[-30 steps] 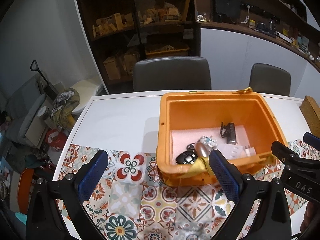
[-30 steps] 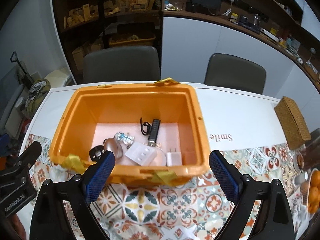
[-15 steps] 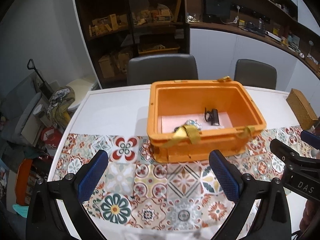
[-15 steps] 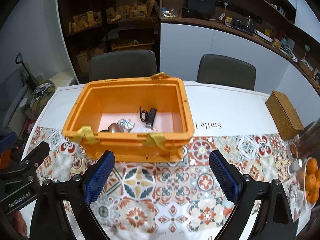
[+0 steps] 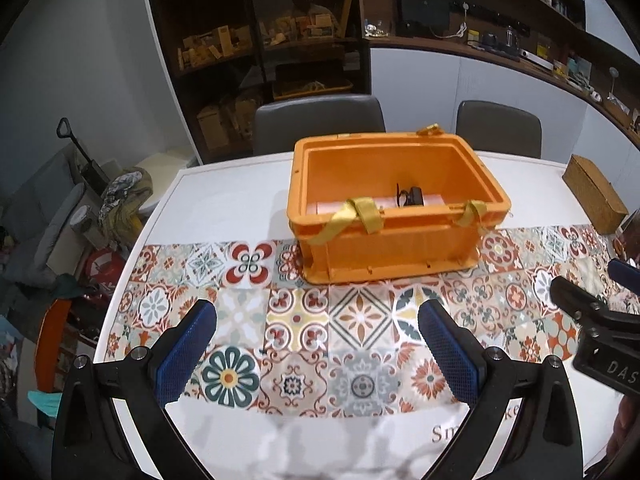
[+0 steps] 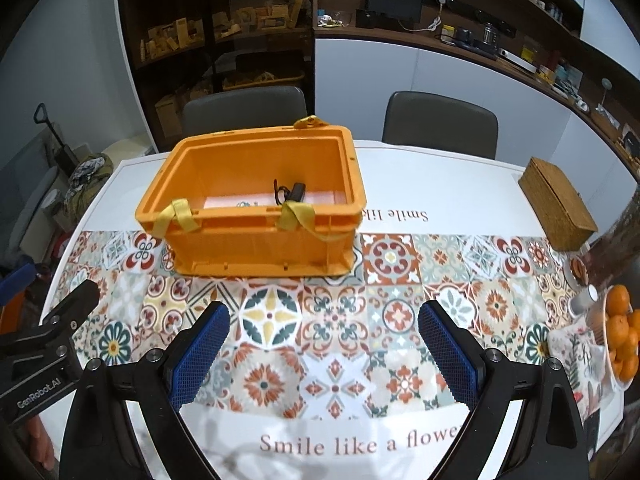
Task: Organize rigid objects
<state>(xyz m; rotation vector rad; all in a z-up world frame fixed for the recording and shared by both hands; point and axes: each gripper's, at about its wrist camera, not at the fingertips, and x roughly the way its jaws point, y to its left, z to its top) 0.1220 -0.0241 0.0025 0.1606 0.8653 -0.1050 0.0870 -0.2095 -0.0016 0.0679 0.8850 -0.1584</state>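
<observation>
the orange crate (image 5: 394,248) stands on the counter (image 5: 224,196), half on the tiled cloth (image 5: 296,320), w/ yellow straps (image 5: 362,216) hanging over its near rim. inside lies a black device (image 6: 295,191) on a pink liner; other small items are mostly hidden by the wall. left claw (image 5: 318,354) and right claw (image 6: 323,352) are both spread wide, nothing between them, well apart from the crate. a wicker box (image 6: 558,204) sits at the right.

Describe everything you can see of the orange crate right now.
The orange crate is a rectangular, open-topped plastic bin with ribbed walls and a thick rim. It sits upright, partly on the tiled table runner. Yellow straps drape over its near rim. Inside lie a pinkish liner and a small black device. Neither gripper touches it.
</observation>
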